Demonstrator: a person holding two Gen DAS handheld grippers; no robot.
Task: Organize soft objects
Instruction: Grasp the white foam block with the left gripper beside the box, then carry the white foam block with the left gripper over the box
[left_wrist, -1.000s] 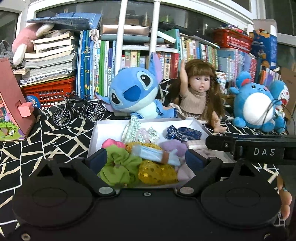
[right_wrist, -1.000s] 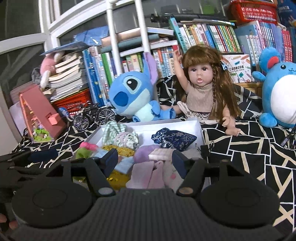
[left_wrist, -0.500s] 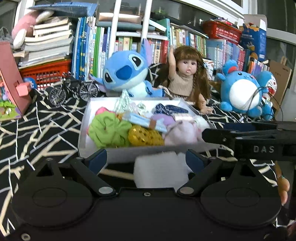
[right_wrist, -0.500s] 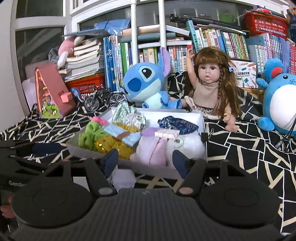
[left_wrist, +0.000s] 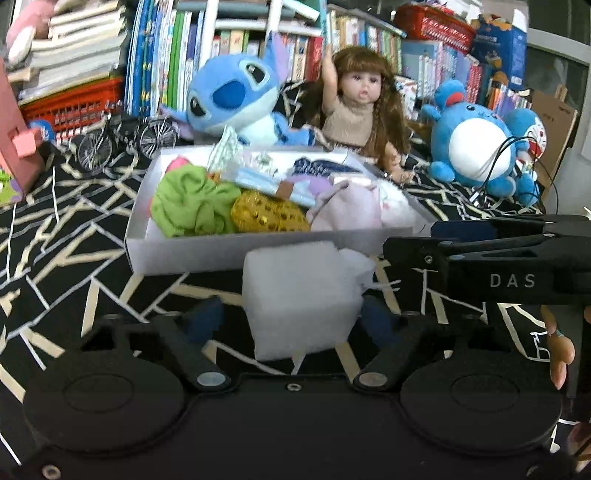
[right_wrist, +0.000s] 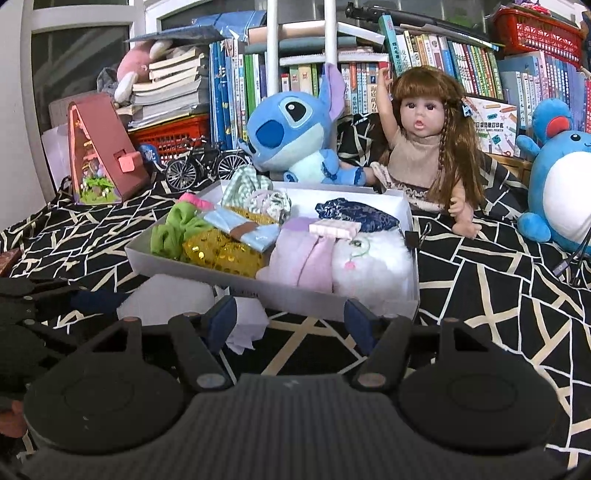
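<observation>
Here the left gripper (left_wrist: 295, 314) sits low over the black cloth with pale lines (left_wrist: 66, 206), its jaws just closing around a white fluffy block of wadding (left_wrist: 299, 295) lying just before the white shallow cardboard box (left_wrist: 184, 254) of soft things; whether the pads press it, I cannot tell. The right gripper (right_wrist: 291, 317) hovers beside it, fingers apart, holding nothing.

left gripper (left_wrist: 295, 317): jaws just been closing, white fluffy square block (left_wrist: 299, 295) between them, contact not resolvable | block: on black cloth with cream line pattern (left_wrist: 66, 221), just before white shallow cardboard box (left_wrist: 192, 251) | box contents: green fabric bundle (left_wrist: 192, 206), gold sequinned pouch (left_wrist: 266, 216) | right gripper (left_wrist: 480, 251): enters at right
</observation>
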